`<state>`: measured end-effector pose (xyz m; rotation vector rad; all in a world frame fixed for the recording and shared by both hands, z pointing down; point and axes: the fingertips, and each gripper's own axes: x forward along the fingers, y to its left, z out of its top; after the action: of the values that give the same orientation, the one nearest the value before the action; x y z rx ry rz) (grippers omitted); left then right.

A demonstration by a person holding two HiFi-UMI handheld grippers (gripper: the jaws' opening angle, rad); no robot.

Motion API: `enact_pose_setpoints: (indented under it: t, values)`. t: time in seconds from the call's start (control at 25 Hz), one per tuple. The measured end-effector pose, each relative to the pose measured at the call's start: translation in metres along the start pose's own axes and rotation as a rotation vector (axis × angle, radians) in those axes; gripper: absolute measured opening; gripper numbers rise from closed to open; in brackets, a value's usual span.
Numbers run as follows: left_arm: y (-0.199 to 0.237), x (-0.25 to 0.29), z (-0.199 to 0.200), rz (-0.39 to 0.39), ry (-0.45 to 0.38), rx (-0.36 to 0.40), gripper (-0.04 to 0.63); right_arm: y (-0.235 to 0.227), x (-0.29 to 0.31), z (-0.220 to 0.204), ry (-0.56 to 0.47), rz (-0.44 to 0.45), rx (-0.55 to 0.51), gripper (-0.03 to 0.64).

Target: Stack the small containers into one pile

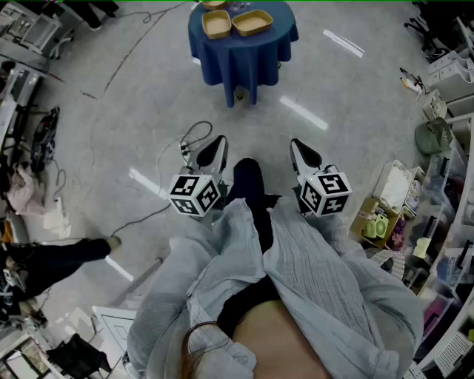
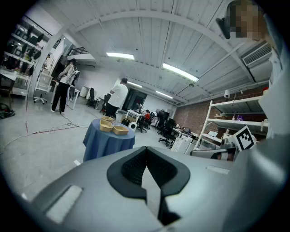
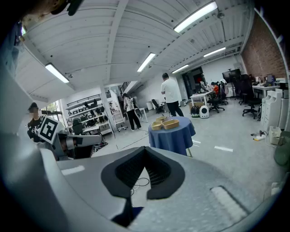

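Bare grey floor (image 1: pixel 111 111) separates the person from the blue-draped round worktop (image 1: pixel 244 59), well apart at twelve o'clock in the head view. On it the small containers (image 1: pixel 252 23) sit side by side, not yet piled. The left gripper (image 1: pixel 219 142) at eleven o'clock and the right gripper (image 1: pixel 295 146) at one are each pressed together on nothing. The step in hand looks like the approach. Next, walk up and spread a gripper over one rim.

Blue-draped round table (image 1: pixel 244 63), grey floor (image 1: pixel 111 118), cluttered shelves (image 1: pixel 448 237) at right.
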<state>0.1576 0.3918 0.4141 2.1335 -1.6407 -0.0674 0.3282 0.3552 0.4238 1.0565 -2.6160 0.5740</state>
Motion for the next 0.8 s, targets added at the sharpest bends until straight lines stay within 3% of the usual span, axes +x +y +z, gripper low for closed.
enact_pose_setpoints:
  t: [0.6,0.64,0.72,0.8]
  values:
    - [-0.018,-0.008,-0.009,-0.026,0.006,0.004,0.012,0.003,-0.013,-0.003,-0.038,-0.039,-0.035,0.003]
    - [-0.019,-0.008,-0.010,-0.023,0.007,0.002,0.012,0.004,-0.014,-0.003,-0.039,-0.036,-0.044,0.020]
    - [-0.019,-0.008,-0.013,-0.019,0.014,-0.008,0.012,0.004,-0.013,-0.002,-0.036,-0.029,-0.060,0.122]
    - [-0.020,-0.006,-0.015,-0.018,0.024,-0.013,0.012,0.003,-0.012,-0.001,-0.033,-0.030,-0.060,0.165]
